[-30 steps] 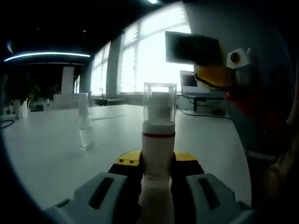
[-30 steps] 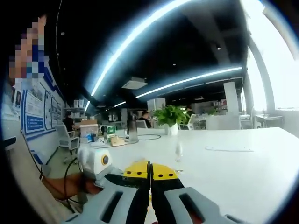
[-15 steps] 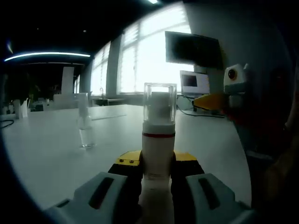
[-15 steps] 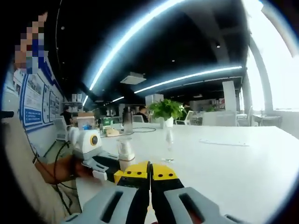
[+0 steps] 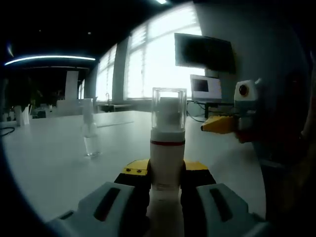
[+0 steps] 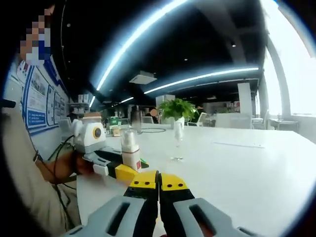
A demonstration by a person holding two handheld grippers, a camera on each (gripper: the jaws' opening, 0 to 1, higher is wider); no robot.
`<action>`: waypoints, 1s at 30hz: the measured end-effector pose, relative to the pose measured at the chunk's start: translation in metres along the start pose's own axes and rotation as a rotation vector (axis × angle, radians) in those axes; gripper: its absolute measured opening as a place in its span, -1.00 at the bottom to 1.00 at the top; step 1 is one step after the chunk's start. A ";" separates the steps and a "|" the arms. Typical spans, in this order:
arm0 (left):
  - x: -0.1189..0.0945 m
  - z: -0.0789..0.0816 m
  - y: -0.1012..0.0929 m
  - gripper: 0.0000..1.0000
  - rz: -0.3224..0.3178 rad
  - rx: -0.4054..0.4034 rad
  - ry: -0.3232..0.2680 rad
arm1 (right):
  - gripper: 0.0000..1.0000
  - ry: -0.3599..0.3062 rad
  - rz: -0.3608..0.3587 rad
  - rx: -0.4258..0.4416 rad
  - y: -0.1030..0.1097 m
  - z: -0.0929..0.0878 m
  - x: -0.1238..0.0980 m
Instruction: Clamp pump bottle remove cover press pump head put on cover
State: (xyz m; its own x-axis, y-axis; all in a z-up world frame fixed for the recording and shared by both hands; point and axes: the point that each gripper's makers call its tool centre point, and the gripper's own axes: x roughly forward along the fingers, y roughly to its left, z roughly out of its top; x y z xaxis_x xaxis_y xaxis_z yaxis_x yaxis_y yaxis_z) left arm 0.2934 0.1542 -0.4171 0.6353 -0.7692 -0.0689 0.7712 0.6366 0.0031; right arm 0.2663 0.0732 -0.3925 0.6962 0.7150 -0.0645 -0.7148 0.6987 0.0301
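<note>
A white pump bottle (image 5: pixel 167 153) with a red band and a clear cover (image 5: pixel 169 107) stands upright between the jaws of my left gripper (image 5: pixel 165 177), which is shut on its body. My right gripper (image 5: pixel 216 125) shows at the right of the left gripper view, its yellow tips pointing toward the bottle from some way off. In the right gripper view my right gripper (image 6: pixel 158 180) has its jaws pressed together with nothing between them. Beyond it to the left, the left gripper (image 6: pixel 109 167) holds the pump bottle (image 6: pixel 131 152).
A small clear spray bottle (image 5: pixel 89 132) stands on the white table (image 5: pixel 44 158), also seen as the spray bottle (image 6: pixel 177 143). A monitor (image 5: pixel 203 51) and a lit screen (image 5: pixel 205 88) sit at the far right. A potted plant (image 6: pixel 177 108) stands far back.
The right gripper has dropped lower and swung toward the bottle. In the right gripper view the clamped bottle has come in from the left. The left gripper and bottle have stayed still.
</note>
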 end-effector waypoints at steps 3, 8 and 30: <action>0.000 0.000 -0.001 -0.72 -0.001 0.003 0.000 | -1.00 0.012 0.005 -0.010 -0.001 -0.008 0.000; 0.000 0.000 -0.001 -0.72 0.001 0.003 0.000 | -1.00 0.028 0.018 -0.012 -0.009 -0.022 -0.001; 0.000 0.000 0.000 -0.72 0.014 0.002 0.005 | -1.00 -0.063 0.021 -0.005 -0.009 -0.012 -0.010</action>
State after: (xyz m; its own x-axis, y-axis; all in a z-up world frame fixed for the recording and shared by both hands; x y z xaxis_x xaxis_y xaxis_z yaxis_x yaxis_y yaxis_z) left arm 0.2937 0.1541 -0.4173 0.6458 -0.7599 -0.0734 0.7623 0.6472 0.0060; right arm 0.2645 0.0596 -0.4044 0.6837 0.7298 -0.0010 -0.7295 0.6835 0.0253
